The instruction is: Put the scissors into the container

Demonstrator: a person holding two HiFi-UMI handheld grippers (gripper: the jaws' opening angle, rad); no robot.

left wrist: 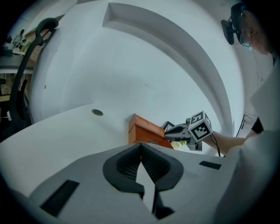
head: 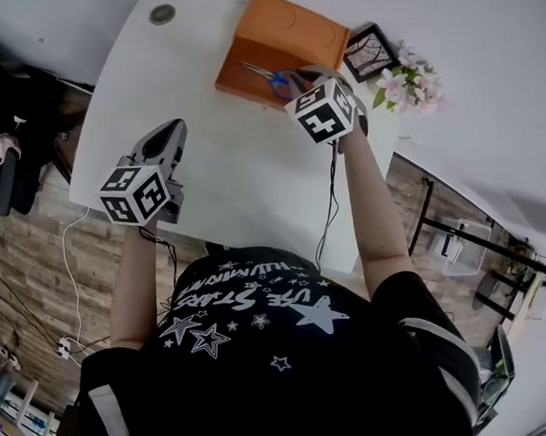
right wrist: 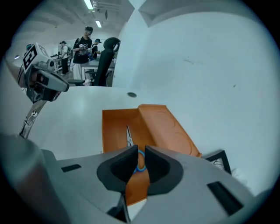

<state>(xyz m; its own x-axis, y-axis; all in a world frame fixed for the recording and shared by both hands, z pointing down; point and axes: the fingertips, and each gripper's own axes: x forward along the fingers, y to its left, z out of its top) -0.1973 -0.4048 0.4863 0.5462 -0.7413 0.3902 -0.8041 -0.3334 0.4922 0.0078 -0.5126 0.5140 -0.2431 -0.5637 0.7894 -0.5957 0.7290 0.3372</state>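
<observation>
The orange container (head: 242, 66) stands open on the white table (head: 242, 177), its lid (head: 291, 30) tipped back. The scissors (head: 276, 77), with steel blades and blue handles, lie with their blades inside the container. My right gripper (head: 311, 74) is at the container's near right edge. In the right gripper view its jaws (right wrist: 141, 154) are closed to a narrow gap on the blue handle (right wrist: 141, 168), and the blades (right wrist: 128, 135) point into the container (right wrist: 114, 127). My left gripper (head: 172, 128) hovers over bare table to the left, and in its own view it (left wrist: 141, 147) is shut and empty.
A black picture frame (head: 369, 52) and pink flowers (head: 409, 81) stand just right of the container. A round grommet (head: 162, 14) sits at the table's far left. The table's near edge runs close beneath both grippers. People and a chair (right wrist: 105, 57) are far behind.
</observation>
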